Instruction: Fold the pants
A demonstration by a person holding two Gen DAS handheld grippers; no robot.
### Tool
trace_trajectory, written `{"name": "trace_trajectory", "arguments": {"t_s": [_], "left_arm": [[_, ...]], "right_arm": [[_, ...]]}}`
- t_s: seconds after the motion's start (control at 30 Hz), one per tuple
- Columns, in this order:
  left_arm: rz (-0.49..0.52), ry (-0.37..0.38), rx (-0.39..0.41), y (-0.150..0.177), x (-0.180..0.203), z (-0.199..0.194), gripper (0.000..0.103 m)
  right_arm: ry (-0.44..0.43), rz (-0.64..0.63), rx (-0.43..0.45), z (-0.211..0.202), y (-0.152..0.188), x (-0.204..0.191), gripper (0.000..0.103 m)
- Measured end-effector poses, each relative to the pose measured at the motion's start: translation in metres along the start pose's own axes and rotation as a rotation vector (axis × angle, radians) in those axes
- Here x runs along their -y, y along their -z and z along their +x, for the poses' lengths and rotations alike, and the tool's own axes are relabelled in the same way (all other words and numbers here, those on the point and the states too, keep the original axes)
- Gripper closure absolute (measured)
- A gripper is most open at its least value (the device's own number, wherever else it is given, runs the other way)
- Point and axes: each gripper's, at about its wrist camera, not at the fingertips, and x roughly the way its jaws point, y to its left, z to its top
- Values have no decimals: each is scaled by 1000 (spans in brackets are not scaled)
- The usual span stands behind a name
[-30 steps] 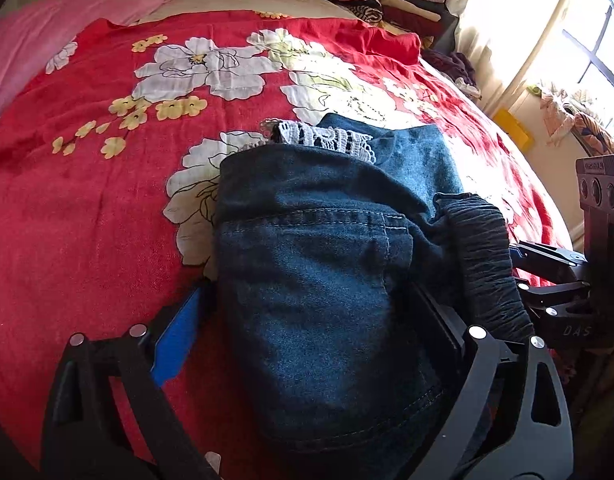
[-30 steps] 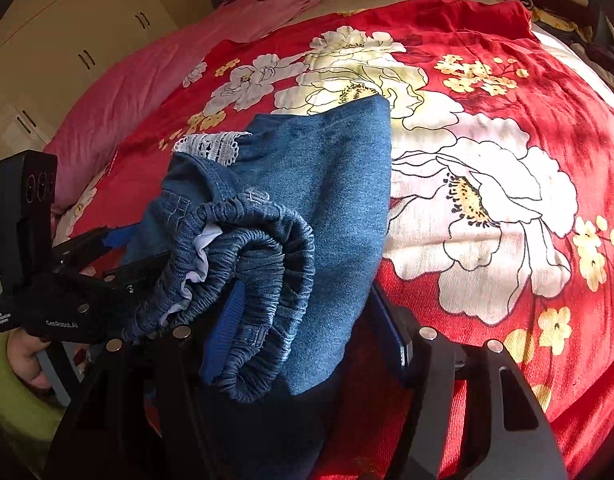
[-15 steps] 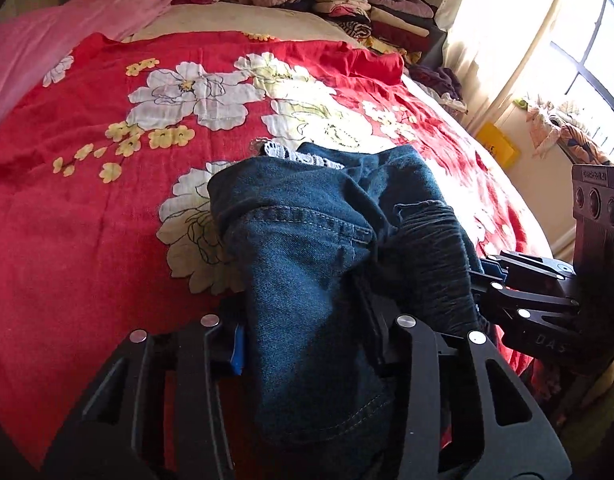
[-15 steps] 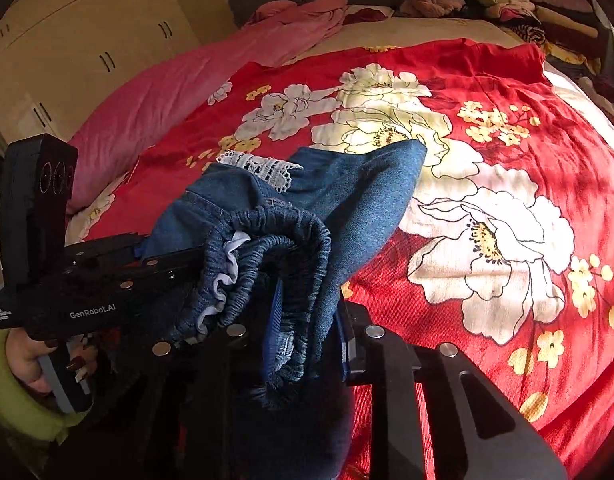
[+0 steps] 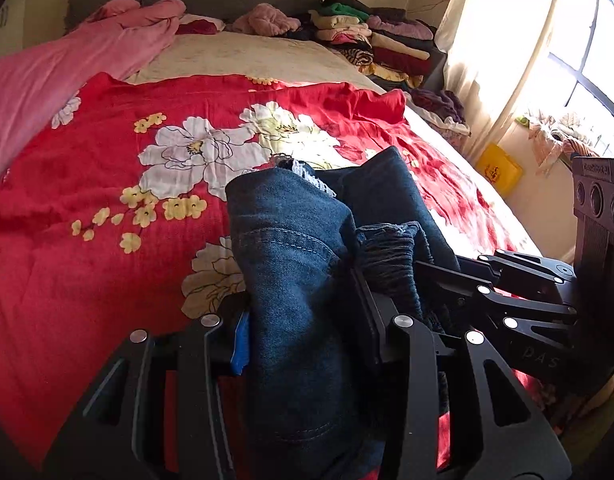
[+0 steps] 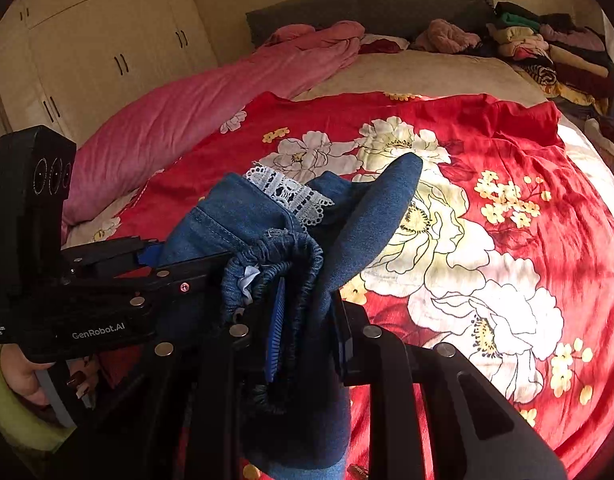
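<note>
Folded dark blue denim pants [image 5: 291, 248] with white lace trim [image 6: 287, 192] hang bunched above the red bedspread, held between both grippers. My left gripper [image 5: 303, 320] is shut on the pocket side of the bundle, with its blue pad pressed against the denim. My right gripper [image 6: 307, 320] is shut on the gathered elastic waistband [image 6: 283, 264] and the fabric beside it. Each gripper shows in the other's view: the right gripper [image 5: 487, 292] at the right, the left gripper [image 6: 167, 264] at the left, gripped by a hand [image 6: 23, 376].
A red floral bedspread [image 5: 87, 280] covers the bed below. A pink blanket [image 5: 47, 80] lies along the left side. Stacked folded clothes [image 5: 367, 36] sit at the headboard's right end. A yellow box [image 5: 499, 170] stands by the bright window. Cream wardrobes [image 6: 107, 48] fill the far-left wall.
Both grippers went from open around the pants to shut on them. The bundle has risen off the bedspread and bunched narrower between the jaws.
</note>
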Motion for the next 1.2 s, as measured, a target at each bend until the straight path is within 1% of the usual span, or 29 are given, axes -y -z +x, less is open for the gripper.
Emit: {"name": "trace_trajectory", "arguments": {"t_s": [0.33, 0.53, 0.8, 1.03, 1.1, 1.17, 1.2], "left_arm": [[-13, -9, 26, -19, -7, 7, 70], [-16, -13, 27, -22, -10, 15, 70], [-27, -25, 13, -21, -16, 25, 70], [-40, -53, -3, -18, -22, 34, 69], [-46, -58, -11, -17, -25, 37, 63], [-51, -63, -17, -16, -27, 39, 60], [-51, -65, -18, -15, -28, 40, 59]], "right_arm": [[7, 3, 8, 11, -17, 5, 83], [23, 4, -2, 21, -21, 9, 83], [63, -15, -18, 32, -18, 11, 83], [100, 28, -41, 36, -12, 25, 83], [115, 35, -52, 38, -9, 28, 75], [123, 53, -54, 39, -7, 31, 62], [135, 57, -57, 39, -6, 32, 59]]}}
